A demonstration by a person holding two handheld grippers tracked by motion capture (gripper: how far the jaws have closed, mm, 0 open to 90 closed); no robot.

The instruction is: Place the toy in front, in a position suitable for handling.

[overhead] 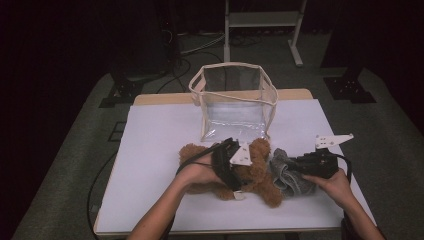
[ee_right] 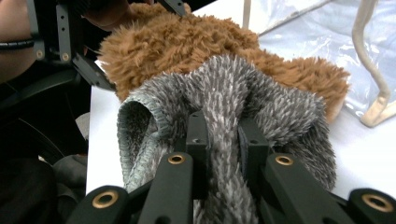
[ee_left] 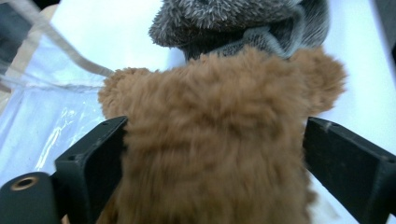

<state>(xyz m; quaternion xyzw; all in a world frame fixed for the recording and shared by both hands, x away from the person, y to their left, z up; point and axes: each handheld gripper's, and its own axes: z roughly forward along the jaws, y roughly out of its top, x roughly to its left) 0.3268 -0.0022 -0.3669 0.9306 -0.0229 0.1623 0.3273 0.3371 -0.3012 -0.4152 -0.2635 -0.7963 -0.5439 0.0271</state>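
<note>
A brown plush bear (overhead: 261, 150) lies on the white table (overhead: 155, 150) in front of a clear bag. My left gripper (overhead: 239, 172) reaches over it from the left. In the left gripper view its jaws stand wide on either side of the bear's body (ee_left: 210, 154), and the fur brushes them without being squeezed. A grey fuzzy cloth (overhead: 284, 176) lies against the bear's right side. My right gripper (overhead: 296, 167) is shut on a fold of that cloth (ee_right: 224, 84), the pinched fabric rising between the two jaws (ee_right: 222, 126). The bear (ee_right: 187, 42) lies behind it.
A clear plastic bag with beige trim (overhead: 232, 100) stands open-topped just behind the bear, close to both grippers. Bare white tabletop stretches to the left. A cable trails off the table's left edge. A metal stand's legs rise beyond the table.
</note>
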